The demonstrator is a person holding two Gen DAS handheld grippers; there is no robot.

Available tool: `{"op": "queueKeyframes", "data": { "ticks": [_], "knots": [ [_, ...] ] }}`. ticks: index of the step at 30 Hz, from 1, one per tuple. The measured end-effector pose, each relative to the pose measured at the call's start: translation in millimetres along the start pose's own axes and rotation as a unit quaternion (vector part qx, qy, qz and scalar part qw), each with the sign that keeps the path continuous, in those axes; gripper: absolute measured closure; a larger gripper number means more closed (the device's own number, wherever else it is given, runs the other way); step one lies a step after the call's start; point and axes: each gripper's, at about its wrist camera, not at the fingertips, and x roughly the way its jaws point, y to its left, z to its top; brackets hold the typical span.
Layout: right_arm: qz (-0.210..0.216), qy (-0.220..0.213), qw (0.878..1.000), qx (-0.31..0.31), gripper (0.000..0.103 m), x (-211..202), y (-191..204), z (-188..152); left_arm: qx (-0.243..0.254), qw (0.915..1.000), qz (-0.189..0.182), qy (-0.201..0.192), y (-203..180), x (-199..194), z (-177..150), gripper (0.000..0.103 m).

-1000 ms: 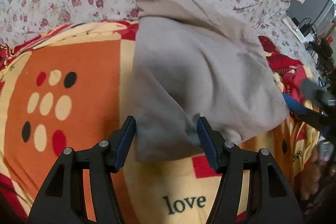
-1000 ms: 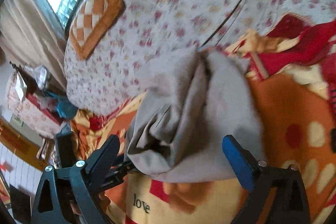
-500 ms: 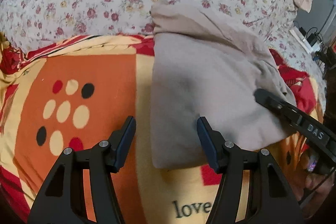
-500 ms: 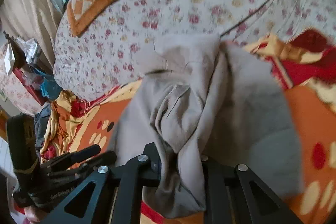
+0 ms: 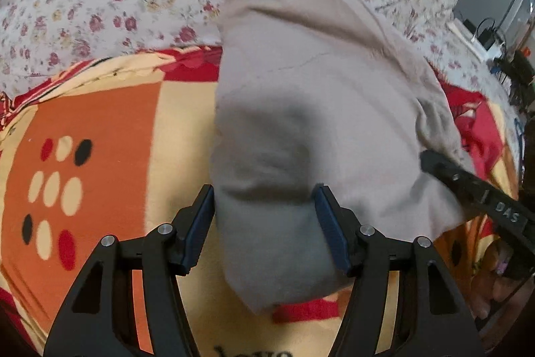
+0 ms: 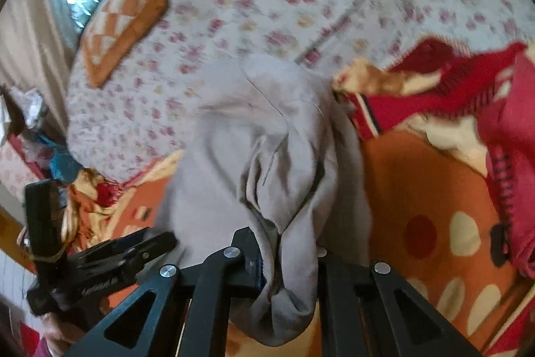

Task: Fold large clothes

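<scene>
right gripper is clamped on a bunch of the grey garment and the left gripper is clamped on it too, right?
Not quite: the left gripper is open, its jaws straddling the grey garment without pinching it, as the left wrist view shows. The right gripper is indeed clamped on a bunch of it.

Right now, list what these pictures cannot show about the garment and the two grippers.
- Garment: its type stays unclear, bunched up in both views.
- Right gripper: fingertips buried in the fabric, right wrist view.
- Left gripper: whether its pads press the fabric is blurred, left wrist view.
- Blanket: its printed word is cut off at the bottom edge.
</scene>
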Motion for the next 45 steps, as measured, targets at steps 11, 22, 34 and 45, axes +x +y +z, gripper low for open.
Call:
{"op": "queueKeyframes", "data": {
  "ticks": [11,22,34,45],
  "knots": [
    [0.028,0.0,0.999,0.041,0.061,-11.3,-14.2,5.8,-0.018,0.9998,-0.008,-0.003,8.1,-10.5,3.1,0.04],
    [0.039,0.015,0.997,0.062,0.047,19.0,-22.9,47.0,-0.031,0.9993,-0.022,0.007,11.8,1.0,12.9,0.04],
    [-0.024,0.01,0.999,0.019,0.092,40.2,-41.0,46.1,-0.022,0.9997,-0.012,-0.007,1.3,24.4,25.7,0.027],
    [-0.02,-0.007,1.0,-0.003,0.032,23.6,-26.8,85.1,0.008,0.9994,0.02,-0.027,6.4,18.9,72.9,0.027]
  ]
}}
